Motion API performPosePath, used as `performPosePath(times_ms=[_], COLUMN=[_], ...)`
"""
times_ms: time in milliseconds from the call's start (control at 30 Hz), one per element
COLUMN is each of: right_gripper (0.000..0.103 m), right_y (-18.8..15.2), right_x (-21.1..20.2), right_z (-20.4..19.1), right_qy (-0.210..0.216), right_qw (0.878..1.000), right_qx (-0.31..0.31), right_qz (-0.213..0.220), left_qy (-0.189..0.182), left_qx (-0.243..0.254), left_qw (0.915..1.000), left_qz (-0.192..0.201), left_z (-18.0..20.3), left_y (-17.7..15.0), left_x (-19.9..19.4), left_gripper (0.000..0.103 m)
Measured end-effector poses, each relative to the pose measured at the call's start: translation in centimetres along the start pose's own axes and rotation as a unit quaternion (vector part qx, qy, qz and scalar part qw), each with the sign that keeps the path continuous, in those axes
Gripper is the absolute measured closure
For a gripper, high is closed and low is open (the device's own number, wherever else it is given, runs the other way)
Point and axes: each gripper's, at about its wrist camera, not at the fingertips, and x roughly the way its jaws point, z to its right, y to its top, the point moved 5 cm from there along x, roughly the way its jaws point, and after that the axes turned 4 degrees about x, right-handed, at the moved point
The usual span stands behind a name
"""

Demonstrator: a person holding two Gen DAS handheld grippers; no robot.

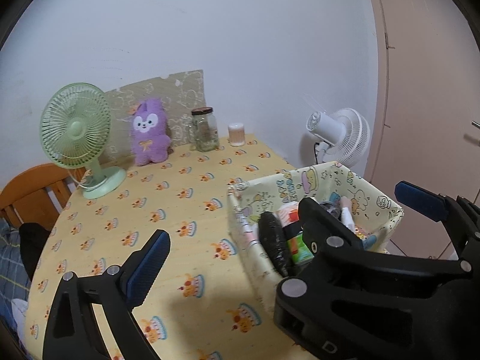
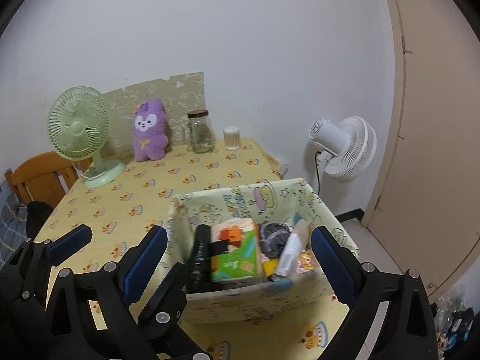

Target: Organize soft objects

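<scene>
Left gripper (image 1: 279, 243) nearest, jaws wide, nothing between pads. Right gripper (image 2: 240, 258) jaws wide too, empty, fingers straddling fabric basket (image 2: 330, 210) from above, not touching. Basket on table (image 1: 186, 180) near right edge. Inside basket: tissue pack (image 2: 237, 249), black bundle (image 2: 199, 255) at its left, grey coil (image 2: 273, 235), white tube (image 2: 292, 252), perhaps doll; view blurred. Further back green fan (image 1: 75, 129). Purple plush toy (image 1: 149, 132) upright against board at wall. Beside it glass jar (image 1: 204, 130), small cotton swab tub (image 1: 237, 134). White fan (image 2: 345, 147) beyond table.
</scene>
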Motion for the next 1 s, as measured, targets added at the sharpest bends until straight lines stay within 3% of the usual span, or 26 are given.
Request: performPosePath(times_ms=[567, 1000], right_gripper=[0.004, 0.004], right_y=[-0.2, -0.9], right_x=[-4.9, -8.7], right_z=[-6.6, -8.5], right_qy=[0.045, 0.069], right_qw=[0.998, 0.995], right_qx=[-0.017, -0.016], right_qz=[0.034, 0.063], left_qy=[0.055, 0.088], left_qx=[-0.021, -0.054], left_qw=[0.9970, 0.9920], left_qz=[0.051, 0.072], left_z=[-6.3, -9.6], left_y=[-1.6, -3.1], left_x=[-6.9, -11.4], left_gripper=[0.000, 0.000])
